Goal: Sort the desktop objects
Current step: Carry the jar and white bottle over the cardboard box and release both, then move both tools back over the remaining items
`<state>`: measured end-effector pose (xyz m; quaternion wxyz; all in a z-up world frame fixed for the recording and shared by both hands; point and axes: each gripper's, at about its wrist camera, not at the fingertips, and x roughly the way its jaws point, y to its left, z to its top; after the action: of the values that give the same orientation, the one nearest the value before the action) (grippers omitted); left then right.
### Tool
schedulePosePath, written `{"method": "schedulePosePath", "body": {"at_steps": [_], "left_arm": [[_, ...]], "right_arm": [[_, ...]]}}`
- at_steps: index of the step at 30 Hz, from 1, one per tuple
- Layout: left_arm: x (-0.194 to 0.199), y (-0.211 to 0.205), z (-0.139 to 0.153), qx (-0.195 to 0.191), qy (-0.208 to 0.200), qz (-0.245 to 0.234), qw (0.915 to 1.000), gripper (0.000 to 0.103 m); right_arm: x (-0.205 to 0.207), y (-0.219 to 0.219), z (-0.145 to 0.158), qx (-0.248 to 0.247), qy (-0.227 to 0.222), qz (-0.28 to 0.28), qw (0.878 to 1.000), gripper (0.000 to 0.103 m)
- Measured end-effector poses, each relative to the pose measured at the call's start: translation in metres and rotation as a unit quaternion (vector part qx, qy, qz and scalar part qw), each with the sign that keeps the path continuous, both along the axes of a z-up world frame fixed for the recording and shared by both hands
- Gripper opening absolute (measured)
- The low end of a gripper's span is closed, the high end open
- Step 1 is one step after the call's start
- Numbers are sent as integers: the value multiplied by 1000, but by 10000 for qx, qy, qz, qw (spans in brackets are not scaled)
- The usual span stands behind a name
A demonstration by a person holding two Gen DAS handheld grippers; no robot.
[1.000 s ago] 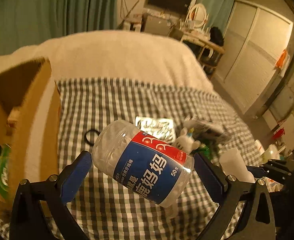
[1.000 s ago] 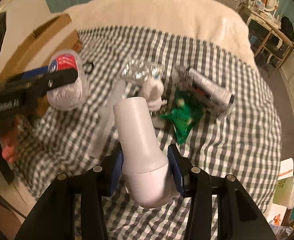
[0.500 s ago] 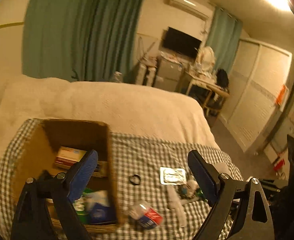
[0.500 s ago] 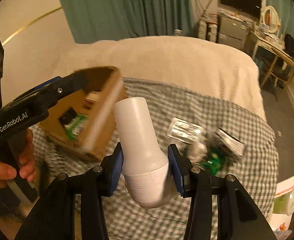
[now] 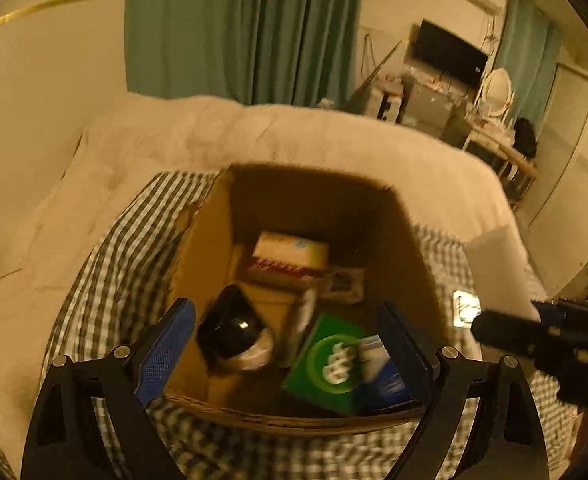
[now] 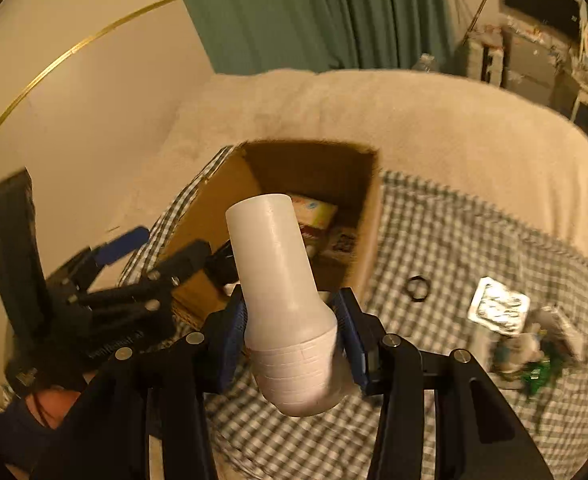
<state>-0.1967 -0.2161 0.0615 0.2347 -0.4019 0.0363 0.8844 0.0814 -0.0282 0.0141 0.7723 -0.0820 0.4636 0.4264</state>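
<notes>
While we hover over the box: lines below.
Right gripper [image 6: 291,318]: we clench the white plastic bottle [image 6: 281,280], base toward us, ready to drop it in.
Left gripper [image 5: 289,348]: spread wide, nothing between its pads.
Cardboard box [image 5: 410,240]: holds a green packet [image 5: 334,364], a flat carton [image 5: 289,256], perhaps a black mouse [image 5: 229,324].
Checked cloth [image 6: 474,240]: leftovers wait.
</notes>
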Motion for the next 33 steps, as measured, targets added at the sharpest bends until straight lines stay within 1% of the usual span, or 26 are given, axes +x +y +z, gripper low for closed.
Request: {"method": "schedulePosePath", "body": {"at_steps": [2,4,5,6,9,11,14,19,21,22,24,27,30,33], "left_arm": [[2,-6,-8,-77,3,1,10000,94],[0,-5,-14,-106,-15,-19,9999,94],[1,-5,-15,-104,-32,-31,9999,94],[1,-3,-15,-90,-43,-41,9999,94],[8,7,-12,-38,-65,-185,9998,94],[20,17,-6,-20,-20,-333,9994,94],[44,37,4,-31,48,-615,9981,94],[92,76,17,56,13,-1035,9946,96],[111,94,18,6,-37,-1116,9937,100],[118,102,17,-2,-74,-1137,9935,100],[133,121,11,13,-266,-1229,9921,100],[148,146,-4,-38,-501,-1333,9898,100],[157,171,-26,-331,-684,-1242,9893,100],[159,185,-52,-544,-822,-994,9902,100]], "right_arm": [[4,12,-13,10,164,-11,9999,44],[9,21,-20,96,176,-31,9998,45],[9,24,-20,157,174,-38,9997,51],[11,24,-19,216,156,-56,9996,54],[14,18,-7,352,-79,-131,9993,55],[15,6,3,376,-365,-241,9983,55],[21,-20,12,362,-521,-521,9966,55],[38,-84,10,214,-396,-1209,9916,55],[38,-113,11,94,-499,-1401,9888,55],[38,-125,12,21,-573,-1464,9876,55],[38,-152,11,-133,-721,-1583,9847,55],[36,-183,5,-259,-789,-1686,9822,55],[37,-213,-7,-358,-821,-1796,9797,55],[45,-235,-24,-351,-669,-1917,9785,55]]}}
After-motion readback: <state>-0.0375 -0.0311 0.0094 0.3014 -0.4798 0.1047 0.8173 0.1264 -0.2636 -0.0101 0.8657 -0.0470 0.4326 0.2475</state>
